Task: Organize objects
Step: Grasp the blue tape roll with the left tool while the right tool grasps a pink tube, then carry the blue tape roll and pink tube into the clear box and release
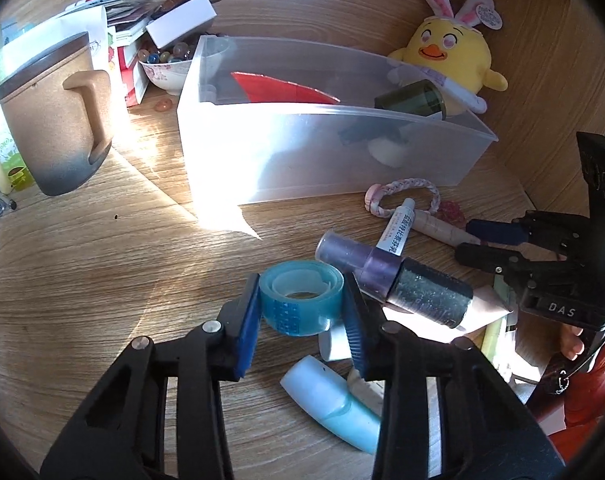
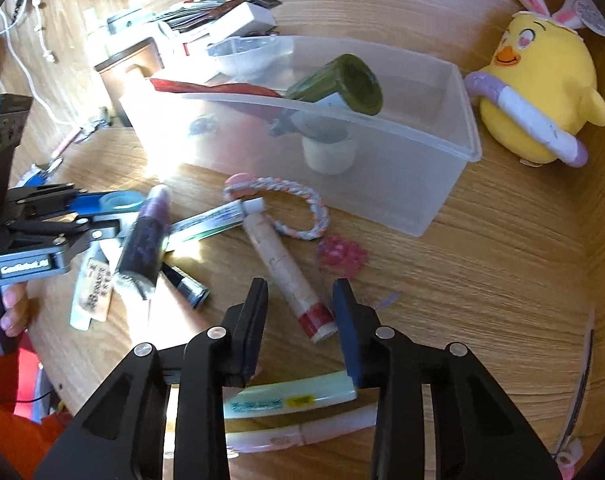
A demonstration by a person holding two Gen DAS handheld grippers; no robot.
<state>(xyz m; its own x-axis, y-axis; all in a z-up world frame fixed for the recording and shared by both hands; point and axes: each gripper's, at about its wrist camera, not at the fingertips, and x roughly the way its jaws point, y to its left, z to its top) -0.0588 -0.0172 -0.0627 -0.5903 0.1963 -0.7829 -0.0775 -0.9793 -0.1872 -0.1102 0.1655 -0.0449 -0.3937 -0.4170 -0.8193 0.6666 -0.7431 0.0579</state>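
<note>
Left gripper (image 1: 302, 304): blue pads pinch a roll of blue tape (image 1: 298, 300) on the wooden desk (image 1: 102, 260), just in front of the clear plastic bin (image 1: 302, 152). Right gripper (image 2: 300, 320): jaws partly spread, straddling the red-banded end of a pale tube (image 2: 286, 272); pad contact cannot be told. Tube lies before the bin.

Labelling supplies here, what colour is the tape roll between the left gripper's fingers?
Translucent blue tape roll, clearest in the left wrist view.
</note>
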